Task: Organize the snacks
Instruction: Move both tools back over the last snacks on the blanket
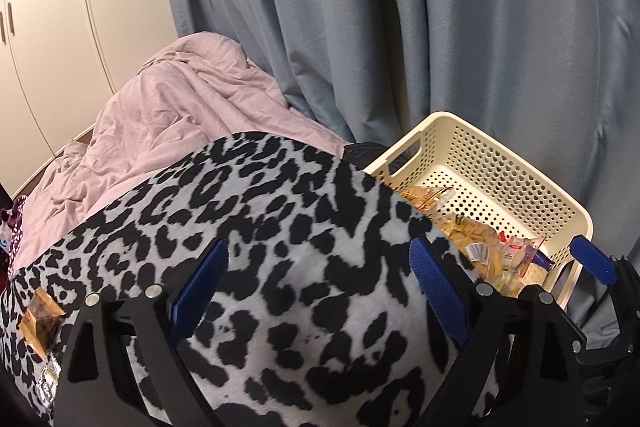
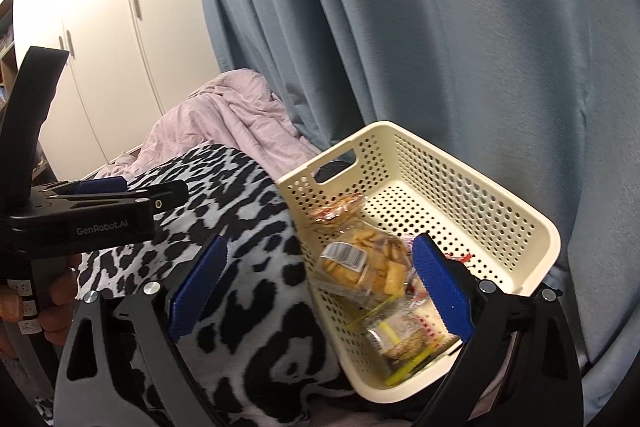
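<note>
A cream perforated basket [image 2: 472, 183] rests tilted on a leopard-print blanket [image 2: 248, 307], with a clear pack of crackers [image 2: 368, 263] and several other wrapped snacks [image 2: 404, 343] inside. My right gripper [image 2: 320, 289] hovers open over the basket's near left corner; its pads press on nothing. In the left wrist view my left gripper [image 1: 318, 285] is open and empty above the blanket [image 1: 280, 227], left of the basket [image 1: 492, 155]. A gold-wrapped snack [image 1: 40, 319] lies on the blanket at the far left. A hand [image 2: 52, 291] holds the left gripper [image 2: 140, 189].
A grey-blue curtain [image 1: 440, 27] hangs right behind the basket. A rumpled pink duvet [image 1: 172, 107] lies beyond the blanket. White wardrobe doors [image 2: 100, 47] stand at the back left. One blue fingertip [image 1: 592, 261] of the right gripper shows by the basket's near corner.
</note>
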